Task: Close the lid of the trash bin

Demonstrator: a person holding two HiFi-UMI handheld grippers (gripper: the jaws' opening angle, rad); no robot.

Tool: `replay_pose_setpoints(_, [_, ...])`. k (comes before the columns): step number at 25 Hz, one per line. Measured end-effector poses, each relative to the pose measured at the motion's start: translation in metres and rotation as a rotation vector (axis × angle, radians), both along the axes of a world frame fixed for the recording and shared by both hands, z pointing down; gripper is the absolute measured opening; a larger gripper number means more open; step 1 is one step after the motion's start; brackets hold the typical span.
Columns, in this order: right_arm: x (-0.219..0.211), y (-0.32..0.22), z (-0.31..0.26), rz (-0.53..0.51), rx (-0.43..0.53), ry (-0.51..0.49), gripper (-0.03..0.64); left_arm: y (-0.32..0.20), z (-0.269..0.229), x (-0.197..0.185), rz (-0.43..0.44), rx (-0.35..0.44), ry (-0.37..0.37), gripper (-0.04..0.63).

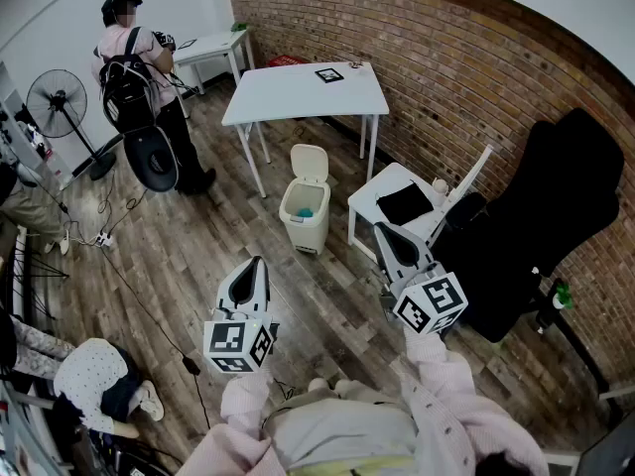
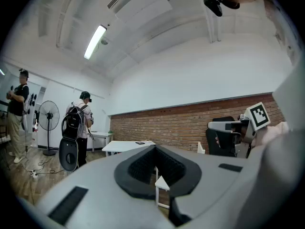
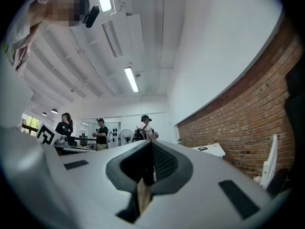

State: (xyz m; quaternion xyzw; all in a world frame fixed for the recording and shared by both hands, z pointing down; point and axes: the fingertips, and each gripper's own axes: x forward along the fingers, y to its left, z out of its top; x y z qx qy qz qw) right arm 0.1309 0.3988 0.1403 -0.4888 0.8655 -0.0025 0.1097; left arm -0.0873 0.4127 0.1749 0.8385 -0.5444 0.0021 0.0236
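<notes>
Left claw (image 1: 256, 266) and right claw (image 1: 382, 231), both empty, jaws together, hover over grey wooden plank floor (image 1: 198, 256). At 1 o'clock from left claw stands cream plastic pedal trash bin (image 1: 303, 234), lid (image 1: 310, 163) raised upright.

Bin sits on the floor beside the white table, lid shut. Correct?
No. The lid stands open, upright over the bin, as the head view shows. The bin does sit on the floor beside the white table.
</notes>
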Motion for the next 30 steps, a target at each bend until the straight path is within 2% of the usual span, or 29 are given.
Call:
replay_pose_setpoints(10, [0.019,-0.013,0.004,0.023,0.000,-0.029,0.003,-0.008,0.004,0.009,-0.014,-0.012,0.002,-0.007])
replay_pose_setpoints(22, [0.031,-0.027,0.018,-0.013,-0.030,-0.030,0.008,-0.014,0.013,0.018,-0.038,-0.024,0.018,-0.008])
replay_pose_setpoints(27, [0.037,-0.033,0.020,0.003,-0.033,-0.049,0.070,-0.016,0.017,0.016,-0.057,-0.035,0.019,-0.007])
replay_pose_setpoints(30, [0.039,-0.038,0.026,0.008,-0.044,-0.045,0.085,-0.016,0.021,0.015,-0.070,-0.049,0.020,-0.006])
